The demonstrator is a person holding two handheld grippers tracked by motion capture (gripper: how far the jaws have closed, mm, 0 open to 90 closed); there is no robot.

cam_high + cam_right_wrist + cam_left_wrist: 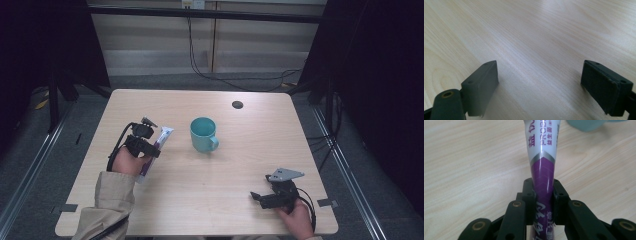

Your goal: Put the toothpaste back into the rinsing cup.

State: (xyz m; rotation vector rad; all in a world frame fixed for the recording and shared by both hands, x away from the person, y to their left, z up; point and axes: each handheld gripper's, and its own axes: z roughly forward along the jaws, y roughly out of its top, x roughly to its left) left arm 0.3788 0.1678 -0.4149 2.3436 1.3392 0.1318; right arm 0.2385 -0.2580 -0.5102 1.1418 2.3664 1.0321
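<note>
Gripping a purple-and-white toothpaste tube (541, 180) left of frame centre, the left tongs (543, 195) appear set to lift it toward the teal mug (203, 134); right tongs (541, 87) gape empty, lower right.

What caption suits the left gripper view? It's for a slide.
Left gripper clamps a purple-and-white tube over the wooden table.
</note>
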